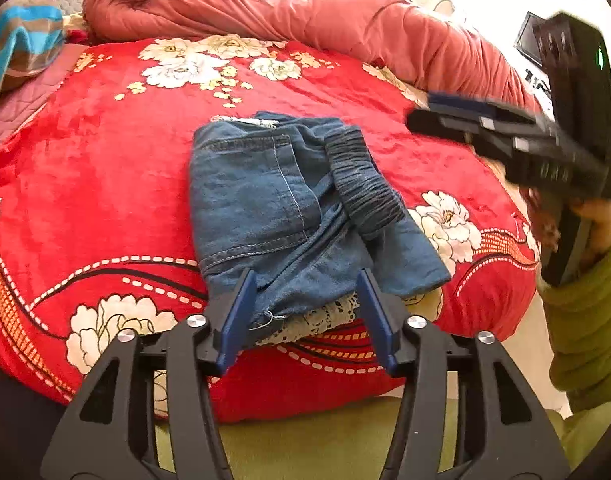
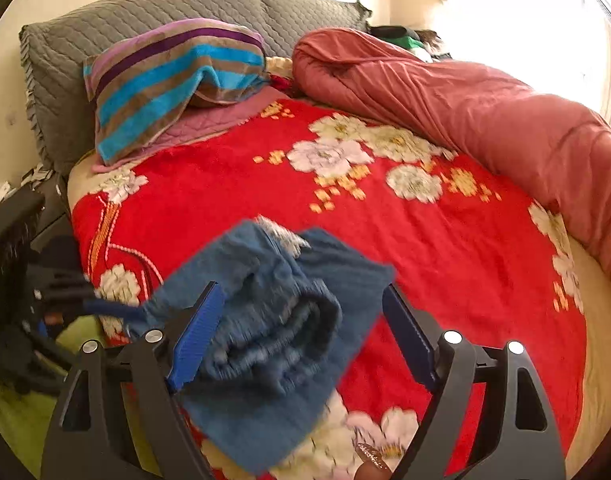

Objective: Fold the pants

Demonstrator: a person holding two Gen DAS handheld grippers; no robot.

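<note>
Blue denim pants lie folded into a compact bundle on the red floral blanket, with the dark elastic waistband on top and white lace trim at the near edge. My left gripper is open, its blue pads either side of the bundle's near edge, holding nothing. My right gripper is open above the pants, which look blurred there. The right gripper also shows in the left wrist view, raised at the right.
A rolled pink-red quilt lies along the far side of the bed. A striped towel and grey quilted pillows sit at the head. The person's green sleeve is at right.
</note>
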